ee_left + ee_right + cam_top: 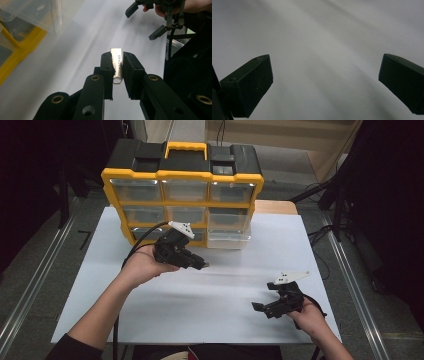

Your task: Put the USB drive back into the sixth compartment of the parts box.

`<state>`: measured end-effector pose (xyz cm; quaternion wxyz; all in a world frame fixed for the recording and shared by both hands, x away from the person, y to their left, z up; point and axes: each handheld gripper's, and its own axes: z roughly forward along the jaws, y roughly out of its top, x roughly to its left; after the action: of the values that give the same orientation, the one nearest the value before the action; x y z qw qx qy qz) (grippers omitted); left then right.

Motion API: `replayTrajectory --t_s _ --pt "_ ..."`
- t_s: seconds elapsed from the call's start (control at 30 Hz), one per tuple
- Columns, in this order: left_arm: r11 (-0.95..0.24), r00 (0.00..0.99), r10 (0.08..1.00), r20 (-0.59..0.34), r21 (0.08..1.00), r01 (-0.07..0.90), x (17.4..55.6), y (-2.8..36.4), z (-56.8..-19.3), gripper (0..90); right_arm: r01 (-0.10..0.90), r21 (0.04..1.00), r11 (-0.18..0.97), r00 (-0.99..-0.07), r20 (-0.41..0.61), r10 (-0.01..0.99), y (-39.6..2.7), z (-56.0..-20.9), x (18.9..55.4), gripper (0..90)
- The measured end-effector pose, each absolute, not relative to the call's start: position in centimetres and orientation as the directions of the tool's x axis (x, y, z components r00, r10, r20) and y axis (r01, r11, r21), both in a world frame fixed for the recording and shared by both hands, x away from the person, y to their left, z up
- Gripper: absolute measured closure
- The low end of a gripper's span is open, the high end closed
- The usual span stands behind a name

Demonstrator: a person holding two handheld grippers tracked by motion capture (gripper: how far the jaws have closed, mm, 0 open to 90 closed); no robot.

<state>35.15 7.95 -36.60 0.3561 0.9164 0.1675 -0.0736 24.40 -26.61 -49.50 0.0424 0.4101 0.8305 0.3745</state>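
Left hand-held gripper [117, 67]: jaws clamped on eraser [117, 65], held above tabletop [225, 285], just in front of organizer [182, 195]. Right hand-held gripper [263, 309]: jaws wide apart, empty. Step prob: carry eraser. Next: pick drawer, w/ right opening it.

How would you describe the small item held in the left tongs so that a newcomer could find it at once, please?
Start at the yellow and black drawer organizer at the back of the white table. Just in front of it, the left tongs are shut on an eraser: a slim pale bar with printed lettering, the one loose item here.
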Motion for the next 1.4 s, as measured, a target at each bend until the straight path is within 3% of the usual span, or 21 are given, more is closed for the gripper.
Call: replayTrajectory --t_s 0.53,1.4 --pt "-0.695 0.936 0.223 -0.271 0.630 0.347 35.5 6.9 -34.4 79.3 0.648 0.660 0.381 -0.661 0.237 0.712 -26.6 -49.4 24.3 0.0" --pt "-0.719 0.950 0.218 -0.225 0.621 0.312 36.8 5.1 -29.9 79.3 0.646 0.662 0.380 -0.662 0.238 0.711 -26.7 -49.4 24.3 0.0"
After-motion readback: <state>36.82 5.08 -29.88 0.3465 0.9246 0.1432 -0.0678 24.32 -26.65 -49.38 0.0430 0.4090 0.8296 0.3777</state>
